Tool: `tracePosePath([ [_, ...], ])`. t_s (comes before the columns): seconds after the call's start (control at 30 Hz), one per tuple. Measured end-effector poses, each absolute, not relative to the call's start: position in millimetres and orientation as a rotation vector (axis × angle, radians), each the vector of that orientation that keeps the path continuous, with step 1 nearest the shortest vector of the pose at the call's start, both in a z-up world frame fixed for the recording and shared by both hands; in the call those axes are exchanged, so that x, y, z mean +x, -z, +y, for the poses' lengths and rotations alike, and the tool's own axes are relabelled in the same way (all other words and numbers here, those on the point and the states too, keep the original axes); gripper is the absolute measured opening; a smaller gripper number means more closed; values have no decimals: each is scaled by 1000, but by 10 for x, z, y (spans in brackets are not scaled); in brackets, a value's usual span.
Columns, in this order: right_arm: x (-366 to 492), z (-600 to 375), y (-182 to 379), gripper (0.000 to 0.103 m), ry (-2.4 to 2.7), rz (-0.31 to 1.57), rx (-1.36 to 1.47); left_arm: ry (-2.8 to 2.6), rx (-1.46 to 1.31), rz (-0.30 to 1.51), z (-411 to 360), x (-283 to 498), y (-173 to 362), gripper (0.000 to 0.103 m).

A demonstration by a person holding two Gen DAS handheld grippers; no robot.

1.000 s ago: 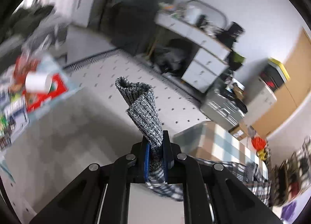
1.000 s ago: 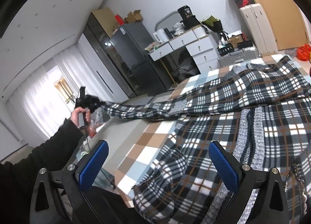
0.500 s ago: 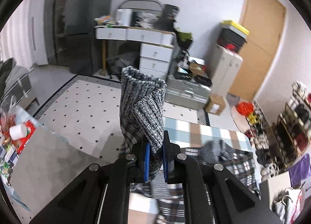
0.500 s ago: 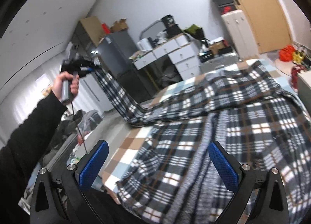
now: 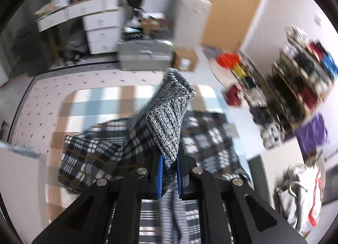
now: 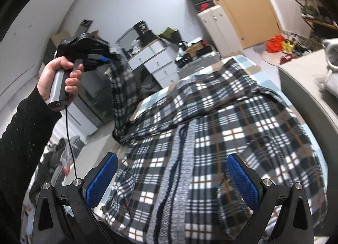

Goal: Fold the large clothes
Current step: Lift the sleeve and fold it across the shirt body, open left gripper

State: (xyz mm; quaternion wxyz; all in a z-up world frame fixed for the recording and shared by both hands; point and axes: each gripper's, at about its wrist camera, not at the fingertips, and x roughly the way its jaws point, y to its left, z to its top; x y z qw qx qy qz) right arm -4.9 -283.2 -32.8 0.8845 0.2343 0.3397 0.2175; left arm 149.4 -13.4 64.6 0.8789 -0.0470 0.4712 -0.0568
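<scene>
So the folding has only just begun. The big checked jacket [image 6: 221, 129] lies spread out on the checked tablecloth [image 5: 101, 100], in front of and under the right gripper [image 6: 172, 177]. Its body is flat and open, with the grey knit strip [image 6: 179, 172] running right between the two blue pads [image 6: 99, 182]. Those jaws stand wide apart and hold nothing.

The left gripper [image 5: 169, 175] has its jaws squeezed together on the grey knit cuff [image 5: 169, 117] of one sleeve [image 6: 123, 87]. The cuff sticks up past the tips of the jaws, and the sleeve hangs down from them to the jacket below. In the right wrist view a hand [image 6: 60, 79] holds that gripper up high, off to the left of the right jaws, so the sleeve is lifted clear of the table.

I think this sleeve is being brought over the body, which would be the first fold. It is not laid down yet. The other sleeve, the sides and the last fold in half all look like work that is left.

Counting: one jacket, one sleeve lifted, one cuff held, two grippers, one hand in view. I cannot clearly pick out the second sleeve in the wrinkles.
</scene>
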Motion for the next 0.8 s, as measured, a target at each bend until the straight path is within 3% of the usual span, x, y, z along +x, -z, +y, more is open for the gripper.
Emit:
tracePosePath([
  [0.4, 5, -3272, 443, 103, -365, 720, 593, 324, -82, 1124, -1413, 2069, -253, 6],
  [0.8, 81, -3434, 533, 103, -329, 760, 606, 472, -111, 1302, -1925, 2140, 183, 6],
])
